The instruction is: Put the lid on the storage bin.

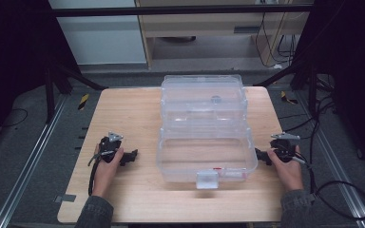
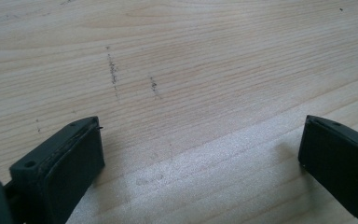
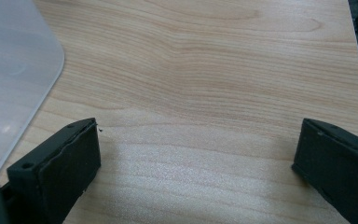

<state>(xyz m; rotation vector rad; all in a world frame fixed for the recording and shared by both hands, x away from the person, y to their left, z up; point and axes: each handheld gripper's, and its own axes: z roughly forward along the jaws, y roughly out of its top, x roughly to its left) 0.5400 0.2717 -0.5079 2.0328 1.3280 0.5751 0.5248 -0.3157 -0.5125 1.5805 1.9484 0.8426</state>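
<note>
On the pale wood table (image 1: 123,118) a clear plastic box (image 1: 204,152) with rounded corners is set open at the centre. Either side, the left gripper (image 1: 132,156) and right gripper (image 1: 259,154) are held wide open, empty. Faint pencil marks (image 2: 114,74) are seen in the left gripper view.

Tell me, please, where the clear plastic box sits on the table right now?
In the high view the clear plastic box sits mid-table, slightly right of centre, its lid open toward the far edge, between the left gripper and the right gripper.
</note>
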